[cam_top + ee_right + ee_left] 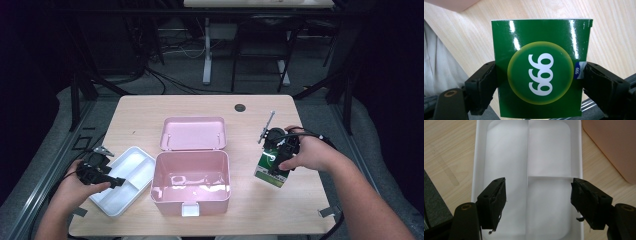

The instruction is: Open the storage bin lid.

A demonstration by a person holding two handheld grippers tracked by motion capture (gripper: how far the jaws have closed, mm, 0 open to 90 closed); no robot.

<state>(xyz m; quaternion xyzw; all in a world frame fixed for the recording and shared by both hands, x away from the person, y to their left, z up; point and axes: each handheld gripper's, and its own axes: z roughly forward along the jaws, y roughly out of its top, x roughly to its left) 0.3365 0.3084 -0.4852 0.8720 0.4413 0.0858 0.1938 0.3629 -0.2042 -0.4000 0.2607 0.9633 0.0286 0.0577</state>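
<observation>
one green box, held by its edges alone

one glossy green cardboard box printed 999 (540, 68) sits clamped between the jaws of the right gripper (278, 152), above the desk's right side, just right of the open pink plastic lidded case (191, 182). the pads bite only its narrow sides, so the slick card could twist or slide out, or crush if squeezed harder. the left gripper (537, 202) hangs wide open, empty, over the white plastic divided tray (480, 157) near the desk's left front corner.
</observation>
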